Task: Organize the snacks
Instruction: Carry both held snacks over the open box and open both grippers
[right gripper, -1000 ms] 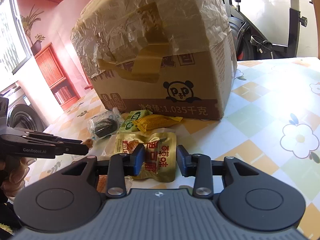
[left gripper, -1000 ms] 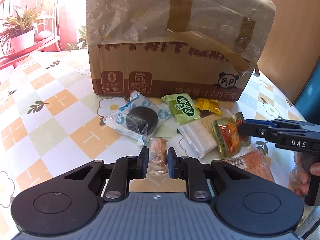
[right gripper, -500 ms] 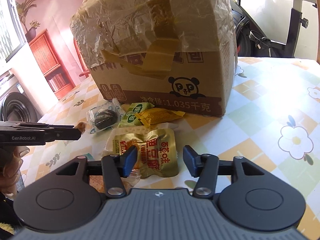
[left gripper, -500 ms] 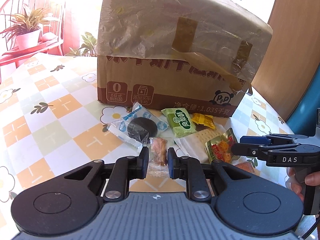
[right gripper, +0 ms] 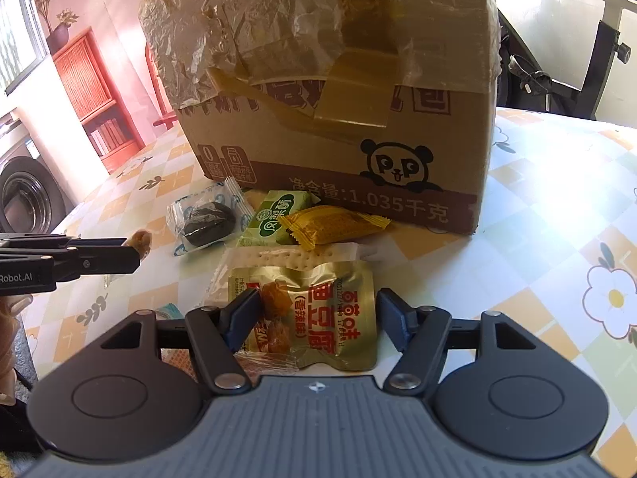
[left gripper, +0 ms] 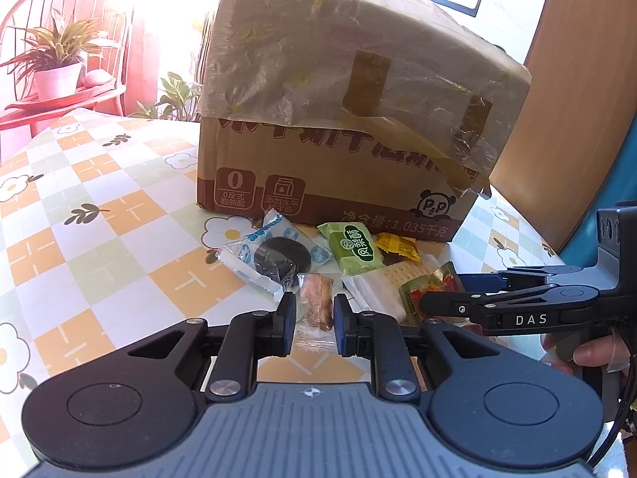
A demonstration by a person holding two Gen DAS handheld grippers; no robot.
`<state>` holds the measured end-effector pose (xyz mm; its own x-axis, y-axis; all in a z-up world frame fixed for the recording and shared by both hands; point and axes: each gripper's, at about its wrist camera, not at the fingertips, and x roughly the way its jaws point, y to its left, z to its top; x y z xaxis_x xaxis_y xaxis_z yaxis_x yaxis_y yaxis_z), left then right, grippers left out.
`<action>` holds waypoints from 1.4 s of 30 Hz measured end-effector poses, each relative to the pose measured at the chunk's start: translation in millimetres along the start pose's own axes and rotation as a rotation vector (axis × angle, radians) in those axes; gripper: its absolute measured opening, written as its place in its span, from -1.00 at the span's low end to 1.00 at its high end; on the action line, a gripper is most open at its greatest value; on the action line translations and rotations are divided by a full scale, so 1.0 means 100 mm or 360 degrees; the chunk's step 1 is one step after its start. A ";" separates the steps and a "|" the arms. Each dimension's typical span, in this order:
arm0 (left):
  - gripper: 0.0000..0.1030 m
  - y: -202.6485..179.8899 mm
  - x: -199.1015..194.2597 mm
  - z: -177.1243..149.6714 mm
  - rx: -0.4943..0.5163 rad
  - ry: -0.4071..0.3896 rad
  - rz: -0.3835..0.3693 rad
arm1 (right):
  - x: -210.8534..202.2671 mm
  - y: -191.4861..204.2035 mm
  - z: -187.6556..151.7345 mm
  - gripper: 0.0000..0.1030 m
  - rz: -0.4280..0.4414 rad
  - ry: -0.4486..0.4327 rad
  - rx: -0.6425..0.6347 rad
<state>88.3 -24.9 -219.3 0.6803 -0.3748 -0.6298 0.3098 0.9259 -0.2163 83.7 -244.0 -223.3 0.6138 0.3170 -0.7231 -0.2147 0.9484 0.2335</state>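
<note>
My left gripper is shut on a small clear-wrapped brown snack and holds it above the table; it also shows in the right wrist view. My right gripper is open, its fingers either side of a gold pouch with red lettering that lies on the table. In the left wrist view the right gripper hovers over that pouch. Ahead lie a dark round cookie in a clear wrapper, a green packet, a yellow packet and a white cracker pack.
A large cardboard box with torn plastic and tape stands just behind the snacks on the checkered flowered tablecloth. A red chair with a potted plant is at the far left. A wooden panel rises at the right.
My left gripper has lifted with the brown snack. My right gripper has opened wider and come down closer around the gold pouch.
</note>
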 end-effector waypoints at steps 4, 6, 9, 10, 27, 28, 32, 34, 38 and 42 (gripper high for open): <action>-0.59 0.01 -0.01 -0.01 -0.0021 -0.0011 -0.0003 | -0.04 0.06 0.00 0.10 -0.0021 0.0018 -0.0021; -0.59 0.02 -0.02 0.00 -0.0030 -0.0014 -0.0008 | -0.11 0.12 0.00 -0.03 -0.0029 0.0013 -0.0062; -0.59 0.04 -0.02 -0.01 -0.0051 -0.0018 -0.0017 | -0.25 0.20 0.02 -0.16 -0.0025 -0.0026 -0.0125; -0.59 0.04 -0.02 -0.01 -0.0060 -0.0018 -0.0019 | -0.30 0.23 0.03 -0.22 -0.0021 -0.0042 -0.0144; -0.59 0.04 -0.21 0.19 0.0015 -0.0168 0.0042 | -0.77 0.40 0.38 -0.67 0.0004 -0.0297 -0.0246; -0.59 0.04 -0.24 0.25 0.0031 -0.0194 0.0045 | -0.83 0.41 0.42 -0.67 0.0023 -0.0328 -0.0251; -0.59 0.02 -0.41 0.58 0.0077 -0.0326 0.0024 | -1.02 0.46 0.64 -0.67 0.0061 -0.0434 -0.0323; -0.59 -0.02 -0.50 0.78 0.0103 -0.0409 0.0016 | -1.13 0.48 0.77 -0.68 0.0090 -0.0509 -0.0332; -0.59 -0.13 -0.69 1.18 0.0160 -0.0613 0.0023 | -1.38 0.54 1.09 -0.68 0.0106 -0.0721 -0.0365; -0.59 -0.34 -0.65 1.68 0.0235 -0.0706 -0.0025 | -1.46 0.52 1.50 -0.68 -0.0002 -0.0852 -0.0380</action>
<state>144.5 -40.1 -45.5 0.8831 -0.4029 -0.2403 0.3918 0.9152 -0.0943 96.9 -239.4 -8.7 0.8991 0.3366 -0.2798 -0.3409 0.9395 0.0347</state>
